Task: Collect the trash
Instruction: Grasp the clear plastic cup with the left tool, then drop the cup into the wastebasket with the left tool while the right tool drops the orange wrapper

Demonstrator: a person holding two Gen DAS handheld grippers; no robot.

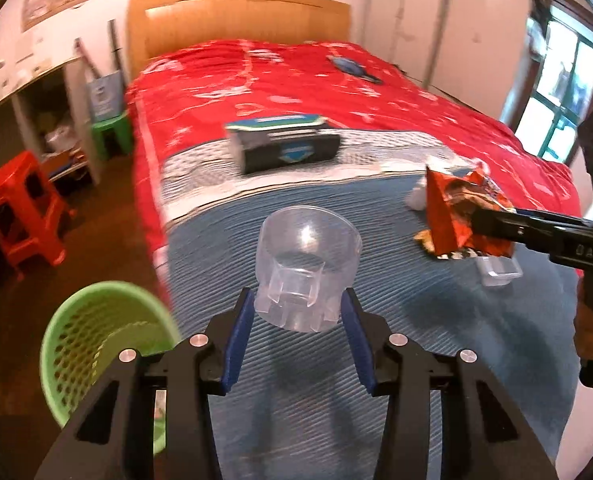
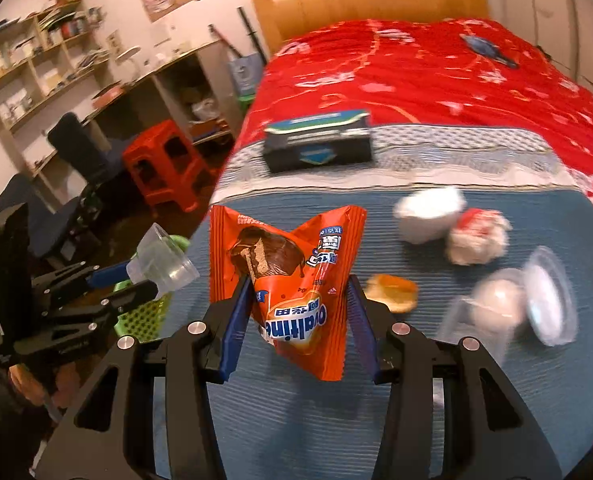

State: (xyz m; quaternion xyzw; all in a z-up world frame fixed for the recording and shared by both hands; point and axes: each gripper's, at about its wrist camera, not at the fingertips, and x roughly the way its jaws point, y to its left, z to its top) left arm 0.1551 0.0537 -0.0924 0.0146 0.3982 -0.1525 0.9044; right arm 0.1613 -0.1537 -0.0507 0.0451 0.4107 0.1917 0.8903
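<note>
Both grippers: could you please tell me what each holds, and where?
Left gripper grips the clear plastic cup by its base; right gripper pinches the orange snack wrapper across its lower half.

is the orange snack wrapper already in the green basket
No, the orange snack wrapper is held between the right gripper fingers above the bed, while the green basket stands on the floor beside it.

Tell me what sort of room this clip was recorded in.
Most likely a lived-in bedroom: a bed with a red quilt and a wooden headboard fills both views, and a desk with cluttered bookshelves lines the wall beside it.
</note>
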